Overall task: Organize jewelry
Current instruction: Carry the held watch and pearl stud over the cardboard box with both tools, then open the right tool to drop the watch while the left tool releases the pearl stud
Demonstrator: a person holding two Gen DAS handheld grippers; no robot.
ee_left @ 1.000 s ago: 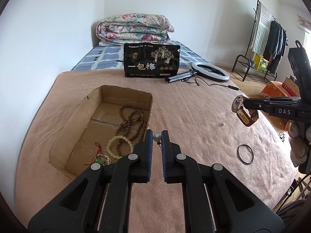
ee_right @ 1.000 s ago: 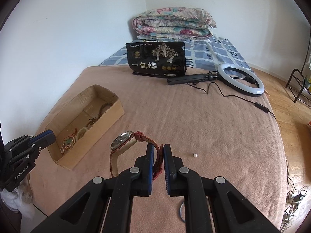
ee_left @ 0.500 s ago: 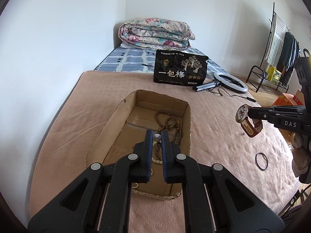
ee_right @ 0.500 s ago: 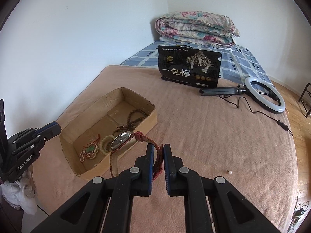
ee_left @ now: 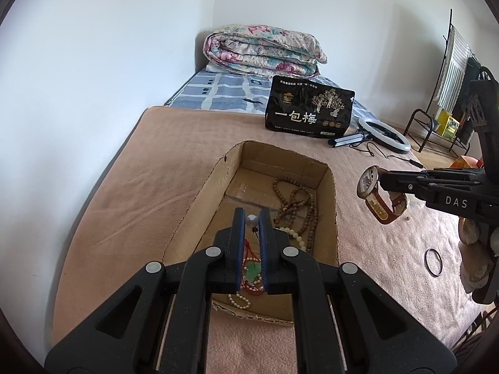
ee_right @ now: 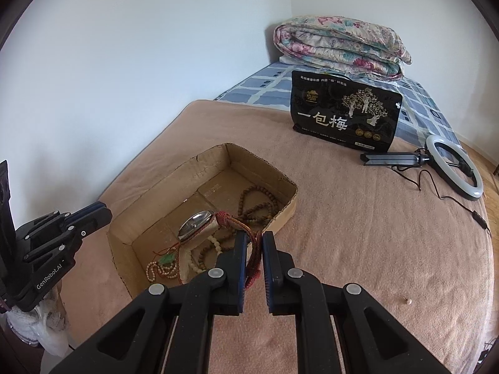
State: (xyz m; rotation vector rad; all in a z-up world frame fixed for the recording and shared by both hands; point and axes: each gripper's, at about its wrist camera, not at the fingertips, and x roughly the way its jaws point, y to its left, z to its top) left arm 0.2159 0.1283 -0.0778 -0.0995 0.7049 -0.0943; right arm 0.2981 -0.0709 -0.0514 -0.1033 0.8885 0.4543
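Note:
An open cardboard box (ee_left: 330, 205) (ee_right: 218, 159) lies on the tan blanket, with brown bead strings (ee_left: 296, 199) (ee_right: 259, 199), a pale bead bracelet and a green pendant (ee_left: 252, 269) (ee_right: 167, 258) inside. My left gripper (ee_left: 252, 219) hangs over the box, shut on a small pearl earring (ee_left: 252, 219). My right gripper (ee_right: 253, 243) is shut on the red-brown strap of a wristwatch (ee_right: 198, 226) (ee_left: 369, 182); the watch hangs above the box's near-right rim. The right gripper appears at the right in the left wrist view, the left gripper (ee_right: 99, 215) at the left in the right wrist view.
A thin dark ring (ee_left: 433, 261) and a tiny pearl (ee_right: 408, 300) lie on the blanket right of the box. Farther back stand a black snack bag (ee_left: 308, 109), a ring light (ee_right: 455, 165) with cable, and a folded quilt (ee_left: 265, 50). The wall runs along the left.
Both grippers have travelled left toward the box: the left, once beside it, now hangs over its inside; the right has brought the watch from mid-blanket to the box's edge. Grips are unchanged.

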